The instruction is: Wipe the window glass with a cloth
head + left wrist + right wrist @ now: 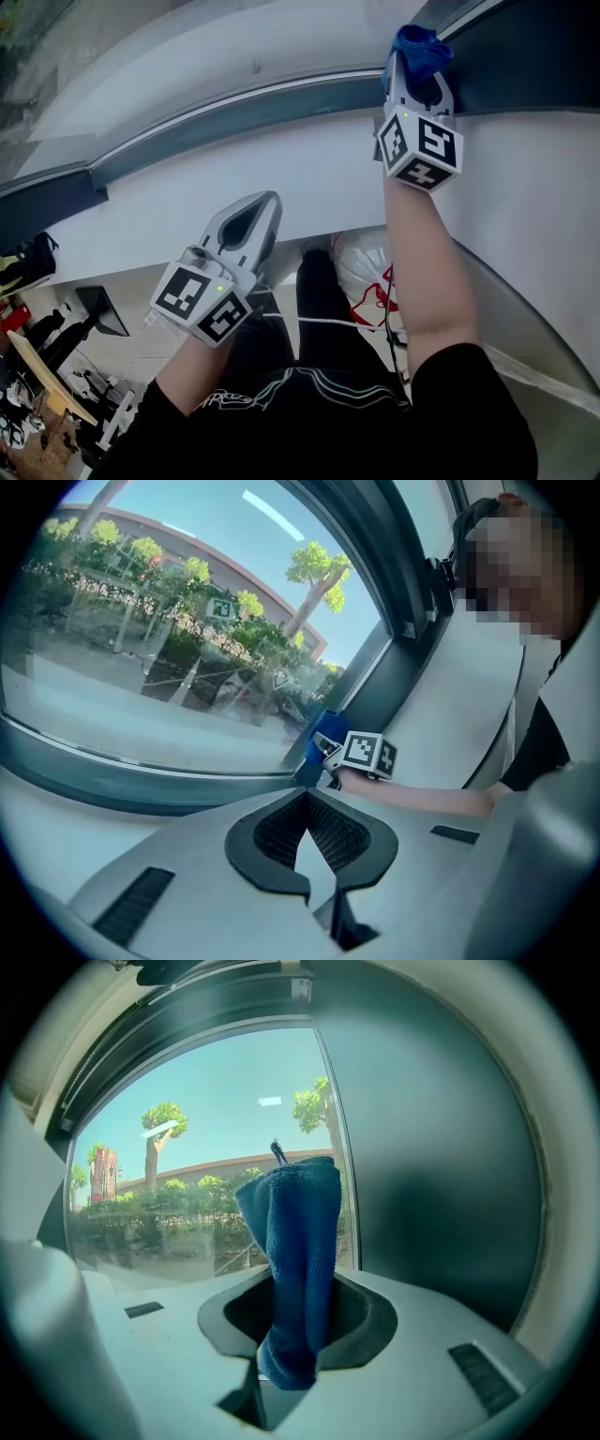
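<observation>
A blue cloth (421, 46) is clamped in my right gripper (413, 64), which is shut on it and held up at the right corner of the window glass (131, 56). In the right gripper view the cloth (300, 1251) stands up from between the jaws, close to the pane (197, 1157); whether it touches the glass I cannot tell. My left gripper (269, 199) hovers over the white sill (309, 173), shut with nothing in it. In the left gripper view its pads meet at the gripper's tip (306, 795), and the cloth (317, 744) shows far right by the glass (178, 621).
A dark window frame (234, 114) runs along the foot of the pane, and a dark jamb (441, 1176) rises to the right of the cloth. Below the sill lie a white plastic bag (367, 270) and clutter on the floor (42, 375).
</observation>
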Demonstrator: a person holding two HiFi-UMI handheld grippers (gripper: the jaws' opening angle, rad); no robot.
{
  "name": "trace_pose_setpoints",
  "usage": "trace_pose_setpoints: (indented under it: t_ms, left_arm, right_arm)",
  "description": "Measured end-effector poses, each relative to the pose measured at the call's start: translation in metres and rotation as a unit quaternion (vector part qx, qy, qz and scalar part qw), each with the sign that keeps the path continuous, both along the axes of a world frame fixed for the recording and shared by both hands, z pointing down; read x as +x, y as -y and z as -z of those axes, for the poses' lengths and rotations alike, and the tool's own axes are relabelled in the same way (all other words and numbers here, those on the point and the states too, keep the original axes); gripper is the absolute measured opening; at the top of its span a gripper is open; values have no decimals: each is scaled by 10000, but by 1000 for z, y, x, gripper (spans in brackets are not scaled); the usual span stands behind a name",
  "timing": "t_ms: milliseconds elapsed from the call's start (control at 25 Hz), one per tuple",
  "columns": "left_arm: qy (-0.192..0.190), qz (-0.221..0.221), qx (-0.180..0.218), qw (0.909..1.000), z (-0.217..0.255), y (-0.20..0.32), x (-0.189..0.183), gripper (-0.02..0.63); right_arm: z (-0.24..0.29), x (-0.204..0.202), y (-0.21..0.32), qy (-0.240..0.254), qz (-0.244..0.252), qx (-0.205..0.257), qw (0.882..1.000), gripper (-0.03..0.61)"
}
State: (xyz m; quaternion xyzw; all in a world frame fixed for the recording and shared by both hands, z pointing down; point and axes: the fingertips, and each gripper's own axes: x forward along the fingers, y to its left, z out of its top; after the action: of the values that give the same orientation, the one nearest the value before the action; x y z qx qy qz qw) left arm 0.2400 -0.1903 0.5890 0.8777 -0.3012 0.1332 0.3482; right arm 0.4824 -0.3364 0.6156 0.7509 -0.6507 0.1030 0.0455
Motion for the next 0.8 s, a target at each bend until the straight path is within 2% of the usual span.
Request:
trace_pose_setpoints:
  t_ms: [280, 440, 560, 640, 800]
  left_arm:
    - [-22, 52, 56, 10000, 7, 5, 7, 5]
    - [-17, 53, 228, 9997, 30, 4, -2, 5]
    - [-6, 50, 406, 9992, 54, -5, -15, 5]
    - [-28, 23, 599, 9982, 80, -12, -31, 5]
    - [-83, -80, 1055, 9944, 140, -35, -71, 5]
  right_arm:
    - [-3, -11, -3, 342, -15, -45, 9994, 92]
    - [19, -27, -7, 441, -14, 86, 9990, 92]
    - [35, -46, -21, 732, -49, 96, 9973, 94]
    - [56, -67, -35, 808, 13, 133, 9966, 94]
    - [130, -123, -75, 821, 477, 408, 9946, 94]
